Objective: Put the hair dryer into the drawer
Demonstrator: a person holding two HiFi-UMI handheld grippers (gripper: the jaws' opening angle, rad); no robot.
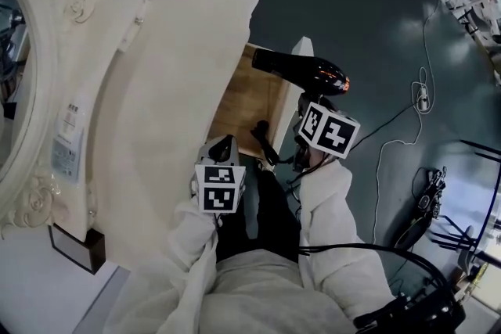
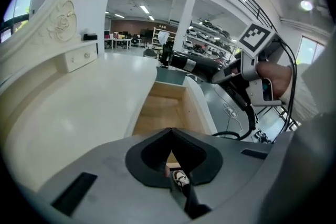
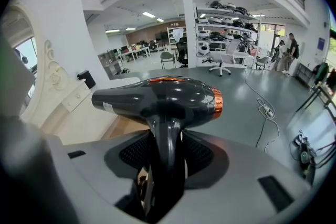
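Right gripper (image 3: 165, 152) jaws are clamped on the black handle of the hair dryer (image 3: 157, 94), whose body is carried crosswise above them. Left gripper (image 2: 170, 136) jaws are pressed together, and nothing is caught between them.

In the head view, the right gripper is held at the white front panel (image 1: 295, 86) of the open drawer (image 1: 243, 102), toward the person's side of it. The hair dryer is kept in the air over that panel, clear of the drawer's wooden bottom. Its nozzle is turned in over the drawer and its orange-ringed back end out past the panel. The left gripper is held at the drawer's side nearest the person, by the corner where the drawer meets the white dressing table (image 1: 164, 90). Beyond the front panel, a white cable (image 1: 420, 96) is seen on the grey floor (image 1: 368, 27).
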